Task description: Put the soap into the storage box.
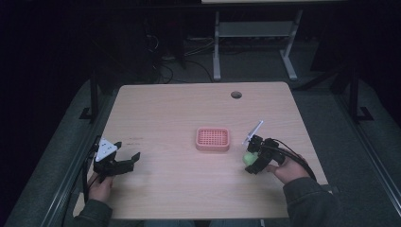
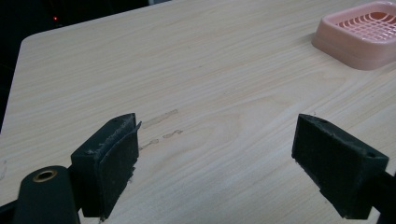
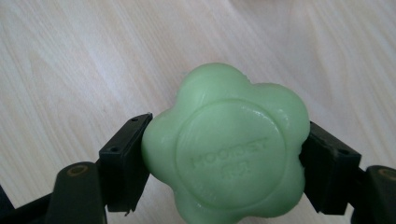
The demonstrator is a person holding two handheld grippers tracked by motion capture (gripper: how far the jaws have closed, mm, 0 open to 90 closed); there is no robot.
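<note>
From the high view, my right gripper (image 1: 252, 160) sits near the right edge of the worktop (image 1: 165, 109), clenched on a small green soap (image 1: 248, 158). Most of the soap is hidden by the black jaws and my hand, so I make out only a pale green blob there. The pink tray (image 1: 213, 139) lies near the middle of the worktop, just to the left of the soap and apart from it. My left gripper (image 1: 126, 160) rests over the left side, well apart from the tray, jaws spread with nothing between them. A round hole (image 1: 236, 94) shows near the far edge of the worktop. The room beyond is dark and hard to read.

In the left gripper view, my 2 jaws stand wide apart over bare wood, released. The pink tray (image 2: 359, 35) is cut off at the upper right corner; I see its slotted floor and thick rim. A few faint smudges (image 2: 161, 126) mark the wood between the jaws.

In the right gripper view, the soap (image 3: 229, 149) is flower-shaped with rounded lobes, glossy pale green, with a raised round centre bearing embossed lettering I cannot read clearly. My jaws press it from both sides. Its lower edge is cut off by the frame, and I cannot tell whether it touches the worktop (image 3: 70, 60).
</note>
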